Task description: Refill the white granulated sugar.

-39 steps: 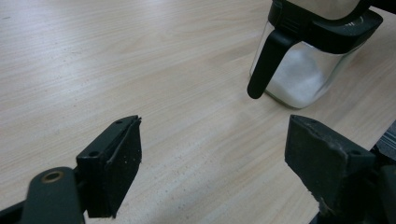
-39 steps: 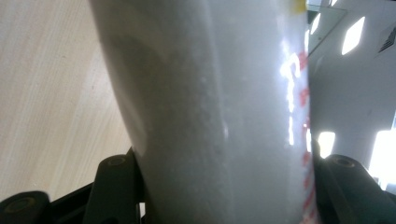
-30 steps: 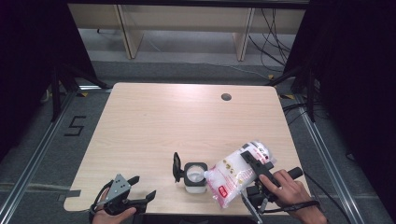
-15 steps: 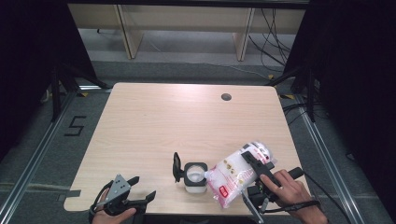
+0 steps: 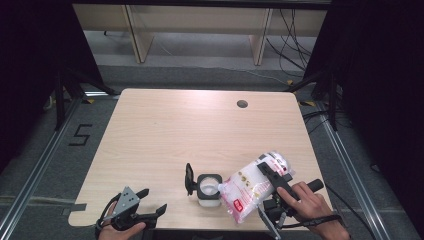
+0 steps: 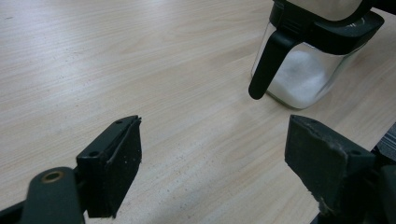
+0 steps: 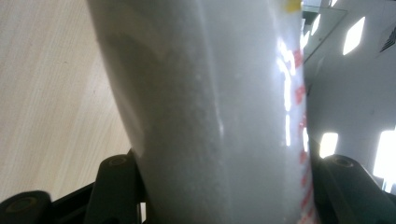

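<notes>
Looking down from the high view, you have your right hand-held gripper [image 5: 272, 177] clamped across a plastic bag [image 5: 252, 187] of white granules, tilted so its lower corner sits over the open glass jar [image 5: 208, 190] near the front edge of the bench [image 5: 200, 130]. The right gripper view adds the bag [image 7: 210, 107] pressed between both jaws, close up. Your left hand-held gripper [image 5: 142, 212] rests at the front left with its jaws spread; the left gripper view shows the jar [image 6: 308, 70] holding white powder and its black lid hanging.
</notes>
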A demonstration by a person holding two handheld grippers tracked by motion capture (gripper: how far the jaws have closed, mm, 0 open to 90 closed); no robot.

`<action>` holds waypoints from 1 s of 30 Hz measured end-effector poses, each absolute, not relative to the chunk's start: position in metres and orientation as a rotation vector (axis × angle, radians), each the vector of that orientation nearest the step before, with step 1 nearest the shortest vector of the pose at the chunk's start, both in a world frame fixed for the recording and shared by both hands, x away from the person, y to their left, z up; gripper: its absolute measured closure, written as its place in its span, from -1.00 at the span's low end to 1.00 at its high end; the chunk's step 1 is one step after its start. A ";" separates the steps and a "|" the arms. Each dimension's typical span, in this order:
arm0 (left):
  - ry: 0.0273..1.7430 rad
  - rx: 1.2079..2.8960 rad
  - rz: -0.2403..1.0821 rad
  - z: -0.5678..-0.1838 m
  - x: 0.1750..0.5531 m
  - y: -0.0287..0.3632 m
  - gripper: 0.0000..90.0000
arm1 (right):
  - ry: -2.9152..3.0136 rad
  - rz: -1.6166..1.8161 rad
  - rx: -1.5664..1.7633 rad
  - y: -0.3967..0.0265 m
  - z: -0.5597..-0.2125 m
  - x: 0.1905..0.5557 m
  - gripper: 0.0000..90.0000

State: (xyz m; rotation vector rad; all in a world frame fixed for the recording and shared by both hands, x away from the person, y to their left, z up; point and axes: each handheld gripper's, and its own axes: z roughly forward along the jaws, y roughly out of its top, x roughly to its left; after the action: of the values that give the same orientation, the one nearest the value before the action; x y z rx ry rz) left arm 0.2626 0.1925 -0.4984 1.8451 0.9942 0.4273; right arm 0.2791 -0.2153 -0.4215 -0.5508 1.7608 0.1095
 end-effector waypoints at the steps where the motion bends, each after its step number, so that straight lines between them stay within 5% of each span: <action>1: 0.992 1.856 0.431 -0.498 0.263 0.193 -0.59 | 1.777 0.121 -0.517 -0.216 -0.423 0.278 0.02; 30: 0.981 1.862 0.440 -0.497 0.263 0.195 -0.59 | 1.764 0.092 -0.567 -0.213 -0.423 0.281 0.02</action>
State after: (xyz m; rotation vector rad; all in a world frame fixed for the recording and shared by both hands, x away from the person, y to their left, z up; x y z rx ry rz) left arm 0.2627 0.1946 -0.4971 1.8620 0.9813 0.4404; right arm 0.2811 -0.2130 -0.4235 -0.5672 1.7639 0.0922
